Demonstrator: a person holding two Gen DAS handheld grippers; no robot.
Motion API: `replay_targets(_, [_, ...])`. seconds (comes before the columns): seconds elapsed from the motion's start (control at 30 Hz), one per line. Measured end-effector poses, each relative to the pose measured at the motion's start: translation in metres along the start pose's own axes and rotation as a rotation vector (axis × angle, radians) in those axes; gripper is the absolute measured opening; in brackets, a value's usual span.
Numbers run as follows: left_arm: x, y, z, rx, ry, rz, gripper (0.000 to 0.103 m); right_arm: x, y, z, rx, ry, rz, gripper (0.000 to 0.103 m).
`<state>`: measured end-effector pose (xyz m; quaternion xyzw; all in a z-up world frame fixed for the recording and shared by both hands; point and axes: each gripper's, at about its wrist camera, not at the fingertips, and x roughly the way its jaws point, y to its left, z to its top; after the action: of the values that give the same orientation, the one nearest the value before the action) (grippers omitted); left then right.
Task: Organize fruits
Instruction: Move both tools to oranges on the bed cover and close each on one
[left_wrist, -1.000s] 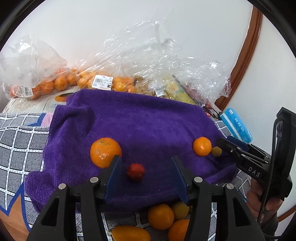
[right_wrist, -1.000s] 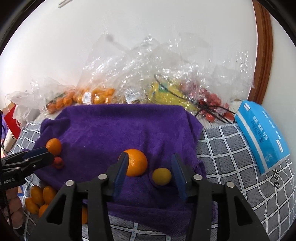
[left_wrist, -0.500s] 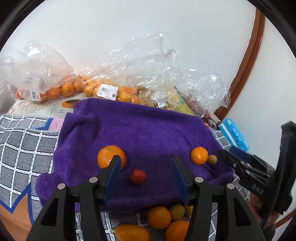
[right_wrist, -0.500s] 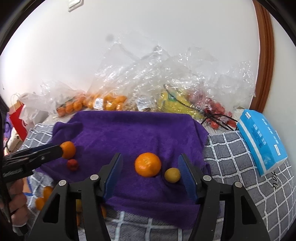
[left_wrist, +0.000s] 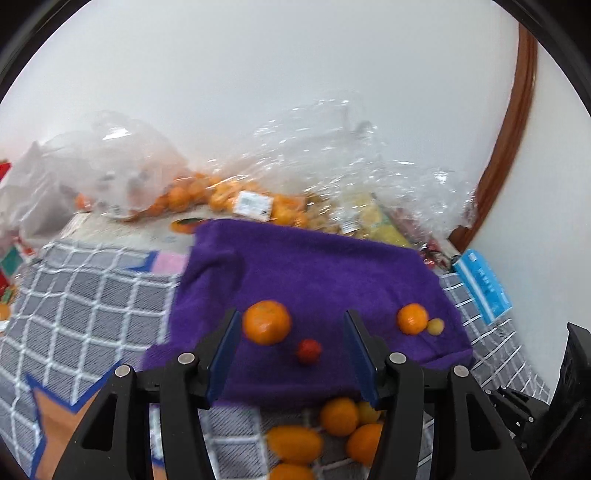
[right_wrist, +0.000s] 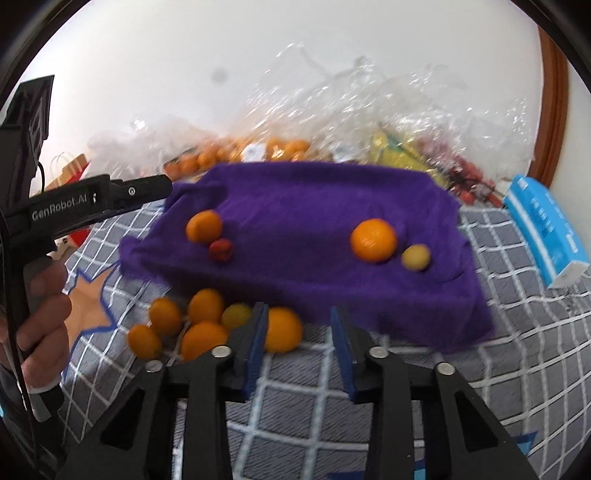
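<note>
Left-wrist view: my left claw (left_wrist: 290, 354) stands moderately wide, empty, above the purple towel (left_wrist: 314, 266). On the towel lie a mandarin (left_wrist: 267, 322) touching my left finger, a small red fruit (left_wrist: 309, 351), and farther right a second mandarin (left_wrist: 412, 318) touching a small yellow fruit (left_wrist: 435, 326). Loose citrus (left_wrist: 339, 416) sits on the checked cloth (left_wrist: 92, 295) below the towel's edge.

Right-wrist view: my right claw (right_wrist: 297, 339) is closing, narrow, with only checked cloth between its pads; an orange fruit (right_wrist: 282, 329) lies just beside its left finger. My left hand (right_wrist: 44, 306) grips the other claw's handle. A blue box (right_wrist: 546, 229) lies right.
</note>
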<state>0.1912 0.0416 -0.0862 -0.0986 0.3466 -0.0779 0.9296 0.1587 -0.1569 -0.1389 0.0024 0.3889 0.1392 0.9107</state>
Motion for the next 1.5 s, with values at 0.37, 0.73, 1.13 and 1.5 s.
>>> replay_targets(0.37, [-0.025, 0.062, -0.046, -0.081, 0.044, 0.056, 0.054, 0.027, 0.013, -0.003, -0.009, 0.045, -0.026, 0.033])
replay_targets(0.73, [-0.016, 0.073, -0.064, -0.121, 0.066, -0.001, 0.054, 0.047, 0.007, -0.007, 0.004, 0.086, -0.041, 0.036])
replay_targets(1.13, [-0.019, 0.059, -0.069, -0.068, 0.06, -0.099, 0.054, 0.015, -0.011, -0.031, 0.013, 0.02, -0.072, 0.036])
replay_targets(1.5, [-0.004, 0.014, -0.091, 0.093, 0.188, -0.165, 0.053, -0.009, -0.03, -0.051, 0.007, 0.002, -0.144, 0.036])
